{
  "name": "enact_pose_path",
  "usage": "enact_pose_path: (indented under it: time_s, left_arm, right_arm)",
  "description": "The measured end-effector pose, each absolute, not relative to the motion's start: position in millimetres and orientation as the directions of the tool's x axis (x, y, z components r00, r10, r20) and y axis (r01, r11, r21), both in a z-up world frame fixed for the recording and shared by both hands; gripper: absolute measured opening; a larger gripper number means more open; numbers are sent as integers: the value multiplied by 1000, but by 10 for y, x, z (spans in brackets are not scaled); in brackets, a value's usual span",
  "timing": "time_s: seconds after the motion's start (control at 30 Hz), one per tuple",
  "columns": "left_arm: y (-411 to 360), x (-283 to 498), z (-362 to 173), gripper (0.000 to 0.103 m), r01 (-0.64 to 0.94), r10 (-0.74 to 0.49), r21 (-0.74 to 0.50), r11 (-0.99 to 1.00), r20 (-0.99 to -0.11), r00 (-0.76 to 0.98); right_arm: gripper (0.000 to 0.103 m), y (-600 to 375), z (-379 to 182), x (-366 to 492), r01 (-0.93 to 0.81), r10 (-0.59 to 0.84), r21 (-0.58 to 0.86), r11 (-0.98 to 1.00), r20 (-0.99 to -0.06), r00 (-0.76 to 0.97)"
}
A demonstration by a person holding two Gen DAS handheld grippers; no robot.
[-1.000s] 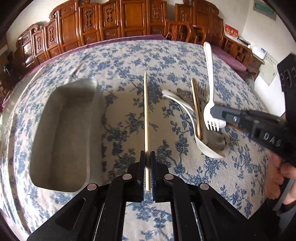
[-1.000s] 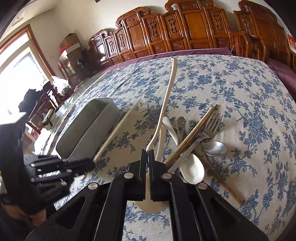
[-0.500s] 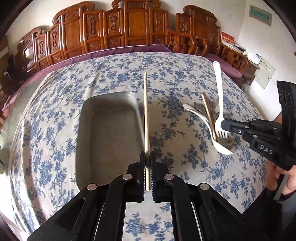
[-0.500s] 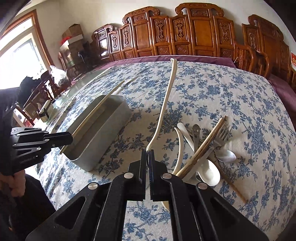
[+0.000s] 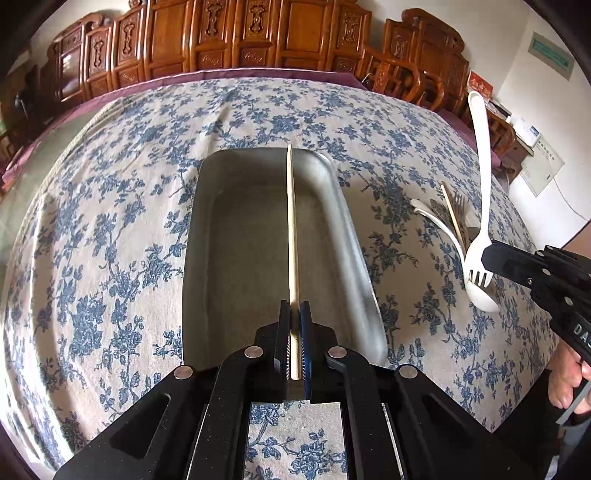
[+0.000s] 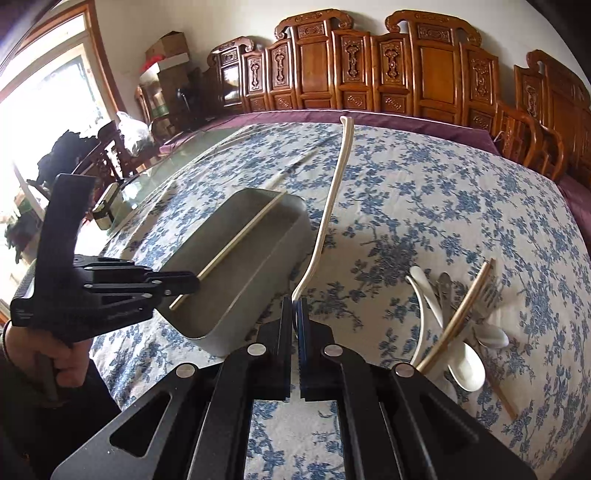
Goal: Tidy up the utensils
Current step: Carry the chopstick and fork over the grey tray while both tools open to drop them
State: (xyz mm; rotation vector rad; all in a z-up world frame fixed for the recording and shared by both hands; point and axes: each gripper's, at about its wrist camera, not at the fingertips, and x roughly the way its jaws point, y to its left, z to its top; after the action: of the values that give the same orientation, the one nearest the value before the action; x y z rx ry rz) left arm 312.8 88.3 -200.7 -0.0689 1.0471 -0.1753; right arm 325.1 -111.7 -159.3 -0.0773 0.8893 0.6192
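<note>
My left gripper [image 5: 294,308] is shut on a pale wooden chopstick [image 5: 291,229] and holds it lengthwise over the grey metal tray [image 5: 347,229]. It also shows in the right wrist view [image 6: 195,283], with the chopstick [image 6: 240,240] above the tray [image 6: 258,269]. My right gripper [image 6: 294,304] is shut on the tine end of a white plastic fork [image 6: 332,206], held in the air right of the tray. The fork [image 5: 480,184] and right gripper [image 5: 491,254] show at the right of the left wrist view.
A pile of utensils [image 6: 458,325] lies on the blue-flowered tablecloth [image 6: 443,206] to the right: white spoons, a metal fork, a metal spoon, chopsticks. It also shows in the left wrist view [image 5: 448,218]. Carved wooden chairs [image 5: 258,33] ring the table's far side.
My left gripper has carried the chopstick leftwards until it is centred over the tray. My right gripper has lifted the white fork and moved it towards the tray.
</note>
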Motion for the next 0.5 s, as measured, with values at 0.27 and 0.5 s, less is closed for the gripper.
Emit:
enact_pose_path:
  time_s: [0.27,0.5]
  left_arm:
    - [975,3151,-2040,5,83,-180,-160,984,-850,495]
    - [1112,3094,-1861,15,51,-140,-136,989,-813,565]
  right_arm:
    - [4,-855,-1609,3262,-560,498,211,801,-753,430]
    - [4,-596,-1652,3276,-575,526,246,780,-756,390]
